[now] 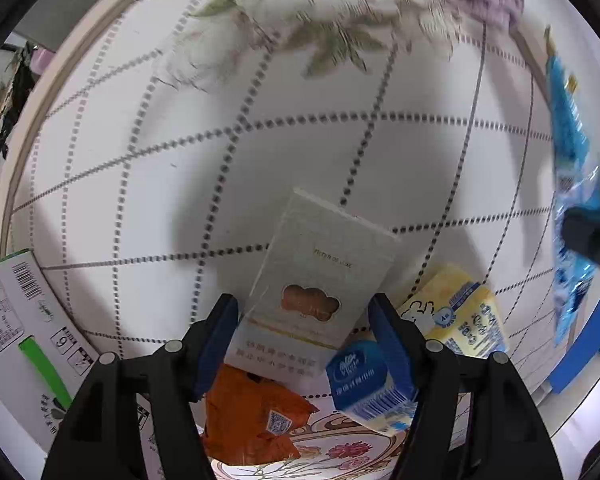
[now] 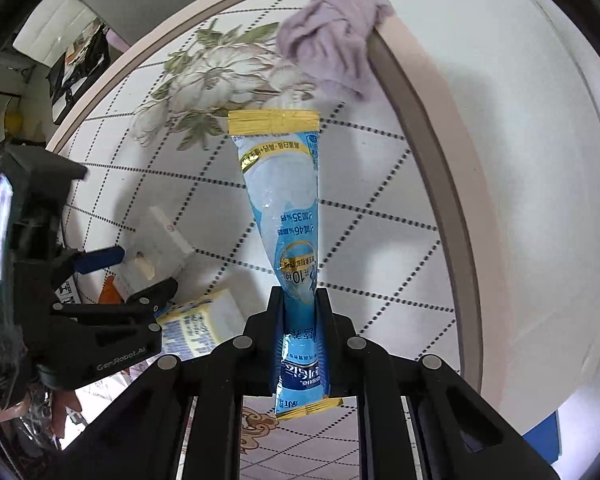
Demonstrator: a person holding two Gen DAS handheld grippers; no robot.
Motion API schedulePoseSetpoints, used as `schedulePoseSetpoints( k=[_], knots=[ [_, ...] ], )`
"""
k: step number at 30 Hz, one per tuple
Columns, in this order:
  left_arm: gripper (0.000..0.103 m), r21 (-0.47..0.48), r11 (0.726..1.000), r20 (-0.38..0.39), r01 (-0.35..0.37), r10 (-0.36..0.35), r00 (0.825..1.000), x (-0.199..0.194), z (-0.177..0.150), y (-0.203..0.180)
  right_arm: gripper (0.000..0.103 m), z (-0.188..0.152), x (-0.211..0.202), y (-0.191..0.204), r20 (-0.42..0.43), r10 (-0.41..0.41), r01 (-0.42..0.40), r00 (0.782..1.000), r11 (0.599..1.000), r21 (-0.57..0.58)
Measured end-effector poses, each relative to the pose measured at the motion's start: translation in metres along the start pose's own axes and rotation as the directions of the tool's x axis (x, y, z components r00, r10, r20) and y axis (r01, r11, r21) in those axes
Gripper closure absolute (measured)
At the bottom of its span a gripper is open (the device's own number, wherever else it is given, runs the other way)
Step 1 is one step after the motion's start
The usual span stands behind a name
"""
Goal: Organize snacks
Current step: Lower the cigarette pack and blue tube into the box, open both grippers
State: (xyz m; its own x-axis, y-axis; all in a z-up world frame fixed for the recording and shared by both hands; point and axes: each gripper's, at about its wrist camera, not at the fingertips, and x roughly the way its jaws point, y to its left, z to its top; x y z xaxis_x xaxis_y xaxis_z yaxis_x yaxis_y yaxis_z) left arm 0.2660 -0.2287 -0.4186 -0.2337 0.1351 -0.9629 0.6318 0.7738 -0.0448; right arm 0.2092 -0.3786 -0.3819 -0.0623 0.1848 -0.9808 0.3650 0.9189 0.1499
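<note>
My right gripper [image 2: 300,300] is shut on a long blue snack packet [image 2: 284,200] with yellow sealed ends, held up over the table. That packet [image 1: 572,184] also hangs at the right edge of the left wrist view. My left gripper [image 1: 304,320] stands open above a pale grey box [image 1: 324,276] with a small window; its fingers sit either side of the box's near end without touching it. Below lie an orange packet [image 1: 252,412], a small blue-and-yellow carton [image 1: 368,384] and a yellow pack [image 1: 464,312].
A green-and-white cardboard box [image 1: 20,320] lies at the left. A lilac cloth [image 2: 332,36] is bunched at the table's far edge. The tablecloth [image 1: 220,140] carries a dotted grid and a flower print. A blue object [image 1: 584,344] sits at the right.
</note>
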Motion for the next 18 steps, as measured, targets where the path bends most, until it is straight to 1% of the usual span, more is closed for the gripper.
schedulePoseSetpoints(
  k=[1,3,7,8,11,12,13,15,16,17,18],
  knots=[
    [0.038,0.006,1.000,0.025,-0.010,0.010,1.000,-0.002,0.000,-0.001,0.088,0.000,0.001,-0.001,-0.001,0.001,-0.001,1.000,1.000,0.004],
    [0.041,-0.013,1.000,0.053,-0.014,0.014,0.999,-0.004,0.003,0.000,0.088,0.001,0.002,-0.002,0.001,0.001,-0.001,1.000,1.000,0.007],
    [0.044,-0.090,0.996,0.114,0.019,-0.008,0.993,-0.016,0.003,0.011,0.088,0.001,0.001,-0.001,0.005,0.003,-0.003,1.000,1.000,0.004],
    [0.044,-0.108,0.994,0.134,0.029,-0.015,0.991,-0.023,0.003,0.015,0.088,0.001,-0.001,0.001,0.010,0.003,-0.003,1.000,1.000,0.002],
    [0.044,-0.143,0.984,0.211,0.108,-0.076,0.975,-0.050,-0.004,0.024,0.088,0.000,-0.011,0.010,0.028,0.013,-0.013,1.000,1.000,-0.013],
    [0.044,-0.148,0.980,0.232,0.136,-0.099,0.968,-0.059,-0.008,0.027,0.088,-0.001,-0.017,0.015,0.037,0.020,-0.019,0.999,0.999,-0.025],
    [0.044,-0.159,0.972,0.262,0.173,-0.127,0.957,-0.071,-0.015,0.031,0.088,-0.002,-0.023,0.019,0.046,0.028,-0.027,0.999,0.999,-0.037],
    [0.044,-0.199,0.953,0.320,0.229,-0.157,0.934,-0.095,-0.034,0.042,0.088,-0.008,-0.040,0.034,0.069,0.058,-0.053,0.996,0.996,-0.070],
    [0.044,-0.215,0.941,0.355,0.262,-0.175,0.918,-0.107,-0.047,0.045,0.088,-0.011,-0.048,0.042,0.078,0.072,-0.066,0.994,0.994,-0.086],
    [0.044,-0.232,0.925,0.395,0.300,-0.193,0.898,-0.120,-0.062,0.049,0.088,-0.014,-0.054,0.048,0.085,0.086,-0.077,0.993,0.992,-0.100],
    [0.044,-0.245,0.914,0.424,0.324,-0.199,0.883,-0.124,-0.079,0.047,0.088,-0.018,-0.063,0.058,0.093,0.105,-0.094,0.990,0.989,-0.118]
  ],
)
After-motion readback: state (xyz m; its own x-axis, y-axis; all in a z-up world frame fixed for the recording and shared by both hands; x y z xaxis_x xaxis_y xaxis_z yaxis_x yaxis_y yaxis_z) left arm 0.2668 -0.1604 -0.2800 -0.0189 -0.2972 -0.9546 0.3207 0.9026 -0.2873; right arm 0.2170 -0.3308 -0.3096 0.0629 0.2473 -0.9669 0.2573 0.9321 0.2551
